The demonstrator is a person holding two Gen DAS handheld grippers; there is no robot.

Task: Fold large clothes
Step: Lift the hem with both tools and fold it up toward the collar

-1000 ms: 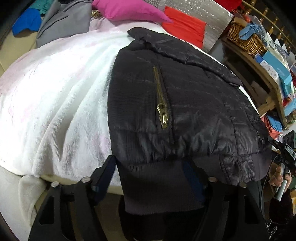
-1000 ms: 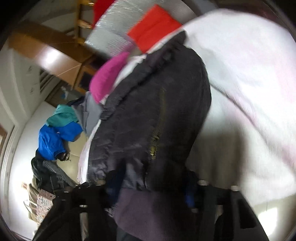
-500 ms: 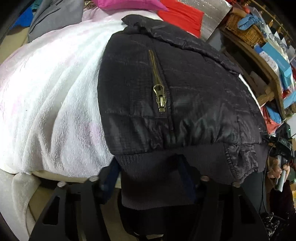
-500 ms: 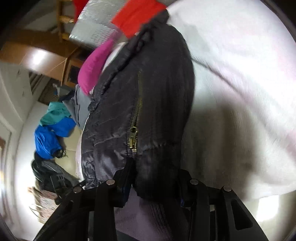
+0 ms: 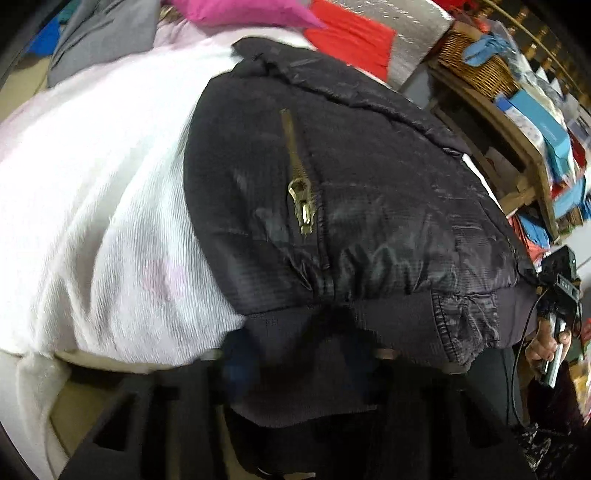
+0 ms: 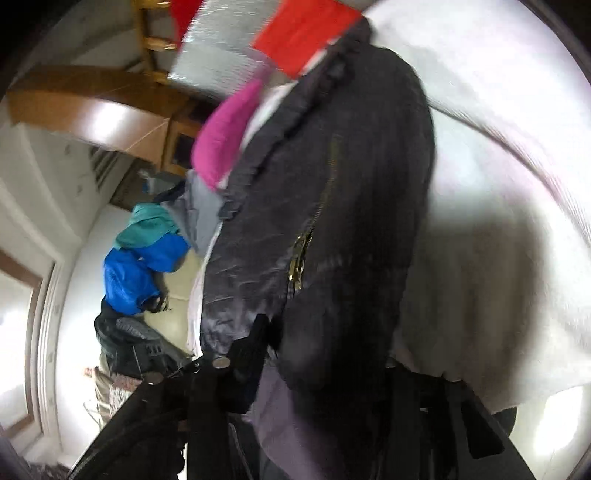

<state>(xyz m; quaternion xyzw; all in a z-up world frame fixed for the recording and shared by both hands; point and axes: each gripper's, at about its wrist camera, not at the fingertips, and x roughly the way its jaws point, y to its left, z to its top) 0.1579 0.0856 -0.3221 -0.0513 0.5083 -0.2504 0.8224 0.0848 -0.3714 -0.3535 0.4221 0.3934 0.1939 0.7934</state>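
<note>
Left wrist view: left gripper (image 5: 295,354) jaws just closing, clenched on black quilted jacket (image 5: 351,192) ribbed hem (image 5: 295,369); right gripper (image 6: 317,373) likewise. Grasp step; next, lift hem toward collar.

Left wrist view. Black jacket (image 5: 369,192) lies on a white blanket (image 5: 92,206), brass pocket zip (image 5: 301,206) facing up. Left gripper (image 5: 295,354): jaws have just been closing, ribbed hem (image 5: 314,354) between them; fingers mostly hidden under the cloth, pad contact not clear. At the right edge a hand (image 5: 543,343) holds the other gripper's handle by the hem's far corner. Behind: pink pillow (image 5: 240,14), red cloth (image 5: 351,37), grey garment (image 5: 103,33), wicker basket (image 5: 476,70) on a wooden shelf (image 5: 517,147).
</note>
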